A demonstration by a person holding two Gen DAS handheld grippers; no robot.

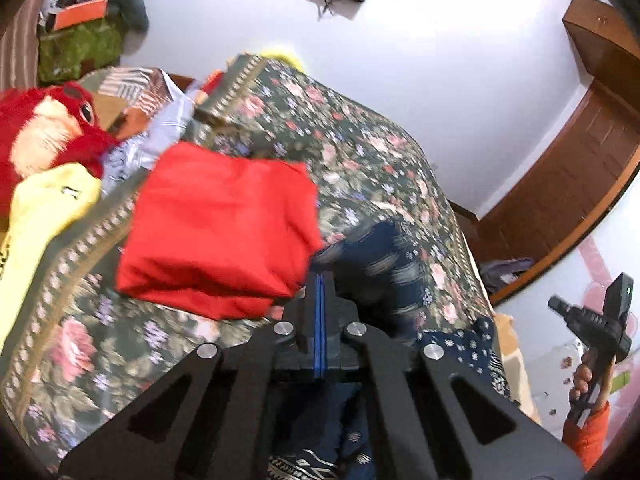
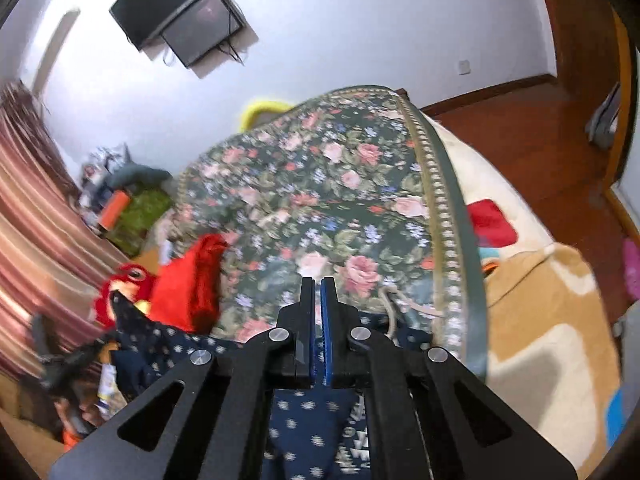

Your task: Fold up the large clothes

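— Jaws on the left gripper (image 1: pixel 320 280) are pressing fully together on a fold of the navy patterned garment (image 1: pixel 384 256), which is hanging down beneath them. And the right?

— Jaws on the right gripper (image 2: pixel 317 284) are sitting narrow too, pads almost meeting, with the same navy cloth (image 2: pixel 304 408) running up between them from below.

— Where is the garment lying?

— It is draping over the near edge of the bed, on the floral bedspread (image 2: pixel 320 184), stretching between the two grippers. A pale drawstring (image 2: pixel 394 308) is trailing just right of the right gripper.

— What is sitting beside it?

— A folded red garment (image 1: pixel 220 228) is resting on the bedspread just left of the left gripper, touching the navy cloth. Farther left, a yellow garment (image 1: pixel 48 204) and a red plush toy (image 1: pixel 44 132) are lying near the bed's left edge.

— And the person?

— A hand (image 1: pixel 588 376) in an orange sleeve (image 1: pixel 588 432) is gripping the right gripper's handle, at the far right of the left wrist view.
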